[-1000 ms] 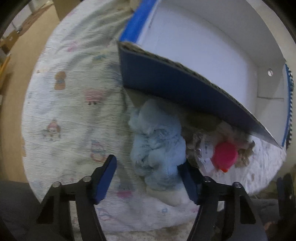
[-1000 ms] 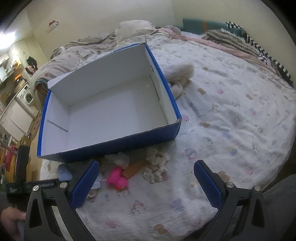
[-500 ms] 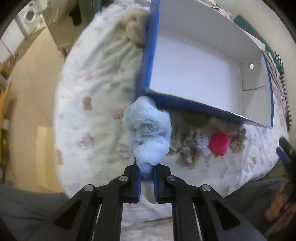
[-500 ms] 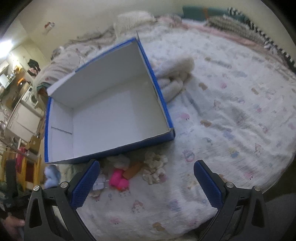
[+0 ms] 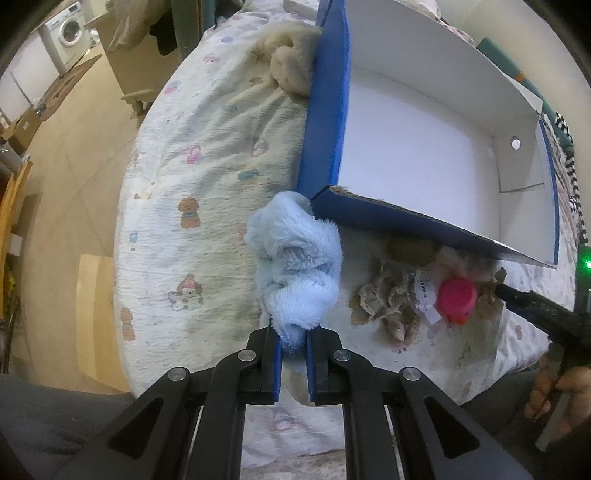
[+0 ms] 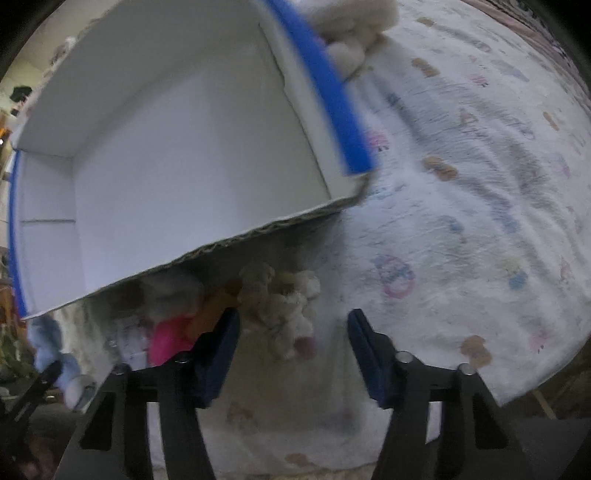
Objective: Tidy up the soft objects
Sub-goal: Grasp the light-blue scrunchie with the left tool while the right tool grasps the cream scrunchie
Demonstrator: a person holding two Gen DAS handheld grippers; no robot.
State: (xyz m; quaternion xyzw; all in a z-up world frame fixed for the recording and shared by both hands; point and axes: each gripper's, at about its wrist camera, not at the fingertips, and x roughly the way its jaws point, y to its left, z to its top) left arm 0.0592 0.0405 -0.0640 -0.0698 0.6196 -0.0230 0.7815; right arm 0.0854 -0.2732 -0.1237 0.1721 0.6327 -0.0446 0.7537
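Note:
My left gripper (image 5: 293, 354) is shut on a fluffy light blue plush (image 5: 295, 266) and holds it up near the front left corner of the blue cardboard box (image 5: 406, 218). The box is white inside and holds nothing. A beige curly plush (image 5: 388, 302) and a pink toy (image 5: 456, 299) lie on the bed below the box's front wall. My right gripper (image 6: 293, 325) is open, its fingers on either side of the beige plush (image 6: 284, 299). The pink toy (image 6: 170, 336) lies left of it. The blue plush (image 6: 48, 336) shows at the far left.
The patterned bedsheet (image 5: 192, 192) covers the bed; its edge drops to a wooden floor (image 5: 66, 155) on the left. A cream plush (image 5: 291, 66) lies behind the box, seen also in the right wrist view (image 6: 351, 29). Open sheet (image 6: 480, 184) stretches right of the box.
My left gripper shut on the blue plush and lifted it off the bed. My right gripper came down close over the beige plush and its jaws narrowed.

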